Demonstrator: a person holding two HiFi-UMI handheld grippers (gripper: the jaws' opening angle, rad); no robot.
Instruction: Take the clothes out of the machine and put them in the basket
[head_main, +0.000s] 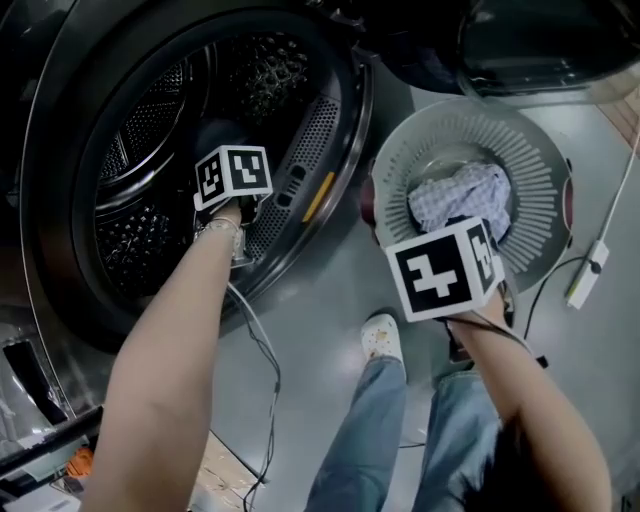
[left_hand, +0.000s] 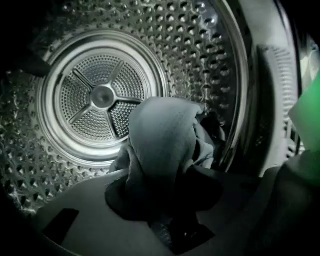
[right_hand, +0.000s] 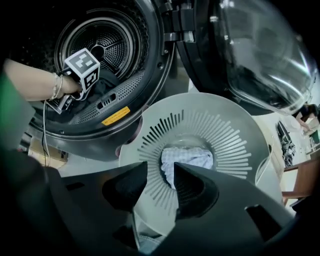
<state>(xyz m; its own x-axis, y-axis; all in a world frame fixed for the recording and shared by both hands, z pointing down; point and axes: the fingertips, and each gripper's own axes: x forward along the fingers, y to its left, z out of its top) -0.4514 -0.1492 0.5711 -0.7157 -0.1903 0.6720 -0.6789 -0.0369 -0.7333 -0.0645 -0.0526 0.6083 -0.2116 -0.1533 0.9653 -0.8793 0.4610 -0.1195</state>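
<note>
- Grey floor carries a dark front-loading machine at left, its door swung wide, and a white slatted basket at right.
- Left gripper, reaching into the perforated drum, pinches a soft grey-blue cloth that bunches up in a rounded fold above the jaws.
- Right gripper hangs over the basket, jaws slightly spread, gripping nothing.
- Pale checked cloth lies crumpled in the basket's bottom.

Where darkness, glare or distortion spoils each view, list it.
Head view: drum dark, laundry basket brightly lit. Left gripper view: dim, the grey garment shaded, drum bowed by the wide lens. Right gripper view: reflections glare on the door glass, corners black.
</note>
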